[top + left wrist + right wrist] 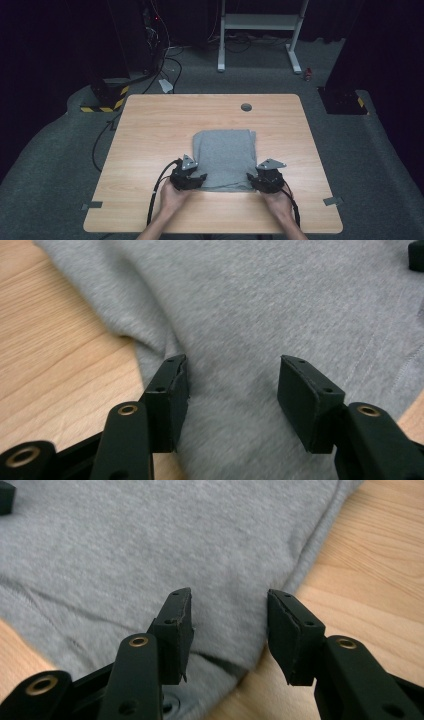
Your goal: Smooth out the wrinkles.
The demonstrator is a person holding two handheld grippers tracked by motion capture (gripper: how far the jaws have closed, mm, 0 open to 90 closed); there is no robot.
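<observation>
A grey folded cloth [223,155] lies flat on the wooden table [150,125], a little nearer the front edge than the back. My left gripper [196,179] sits at the cloth's near-left corner, and my right gripper [256,180] at its near-right corner. In the left gripper view the left gripper [232,372] has its jaws apart over the cloth [260,300], close to the cloth's left edge. In the right gripper view the right gripper [230,605] has its jaws apart across the right edge of the cloth [150,540]. No pad presses on the fabric.
A round cable hole [246,107] is near the table's back edge. Beyond the table stand a white desk frame [260,30] and a yellow-and-black striped base [107,100] with cables. Bare wood surrounds the cloth on all sides.
</observation>
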